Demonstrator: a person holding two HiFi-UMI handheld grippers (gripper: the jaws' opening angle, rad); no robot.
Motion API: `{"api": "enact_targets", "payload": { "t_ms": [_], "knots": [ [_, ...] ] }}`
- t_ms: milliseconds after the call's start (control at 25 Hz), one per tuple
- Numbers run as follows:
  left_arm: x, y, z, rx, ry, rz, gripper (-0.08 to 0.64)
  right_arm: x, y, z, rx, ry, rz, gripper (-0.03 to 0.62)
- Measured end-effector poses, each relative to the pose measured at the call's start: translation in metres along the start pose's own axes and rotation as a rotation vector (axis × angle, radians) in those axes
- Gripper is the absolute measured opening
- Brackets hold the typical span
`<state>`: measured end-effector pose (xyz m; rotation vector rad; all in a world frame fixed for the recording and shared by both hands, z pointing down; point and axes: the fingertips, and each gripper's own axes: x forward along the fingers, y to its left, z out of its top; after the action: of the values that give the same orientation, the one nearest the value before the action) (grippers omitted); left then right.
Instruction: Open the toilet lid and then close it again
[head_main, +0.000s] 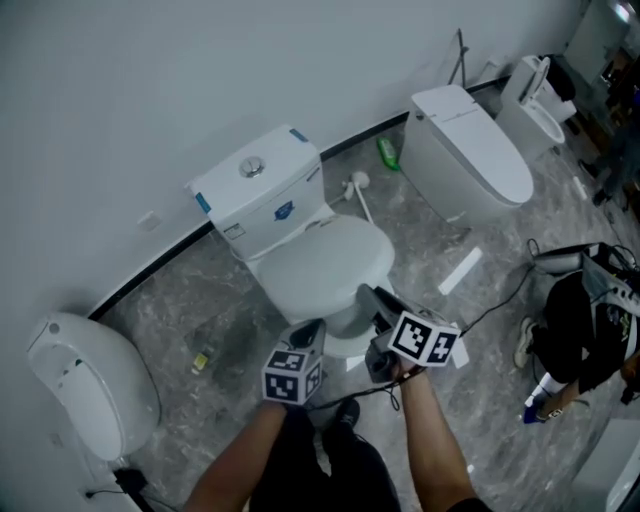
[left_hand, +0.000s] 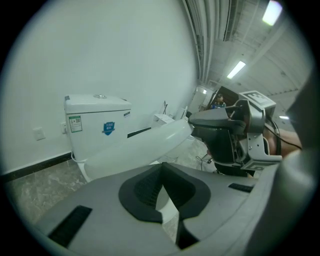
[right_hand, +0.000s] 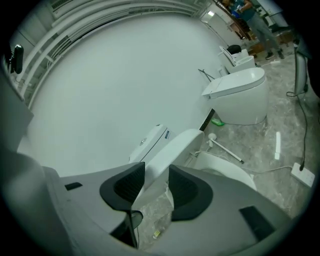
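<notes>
Head view showed the white toilet (head_main: 300, 230) at the middle of the frame, with its tank (head_main: 255, 190) against the wall (head_main: 150, 80) toward the upper left. The toilet lid (head_main: 325, 265) was tilted up off the bowl, so the opening half of the task looked under way. Right gripper view made the reason plain: the right gripper (right_hand: 156, 187) was clamped on the lid's front edge. The lid ran up between its pads at the frame's centre, and the seat (right_hand: 225, 167) lay bared to the right. That hold sat far from the hinge, which I judged gave easy leverage. The left gripper (left_hand: 162, 192) had its jaws together on nothing and hung just under the lid, seemingly spare. The left forearm (head_main: 235, 455) and right forearm (head_main: 430, 440) reached in from the bottom edge, with both grippers pointing forward and somewhat downward.
</notes>
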<state>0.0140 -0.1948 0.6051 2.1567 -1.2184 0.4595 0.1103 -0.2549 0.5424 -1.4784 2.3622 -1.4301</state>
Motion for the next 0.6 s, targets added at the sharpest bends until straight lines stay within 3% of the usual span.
{"api": "enact_targets", "payload": {
  "t_ms": [600],
  "knots": [
    [-0.025, 0.059, 0.066, 0.045, 0.031, 0.035, 0.006, 0.074, 0.080, 0.073, -0.079, -0.014, 0.003, 0.143]
  ]
}}
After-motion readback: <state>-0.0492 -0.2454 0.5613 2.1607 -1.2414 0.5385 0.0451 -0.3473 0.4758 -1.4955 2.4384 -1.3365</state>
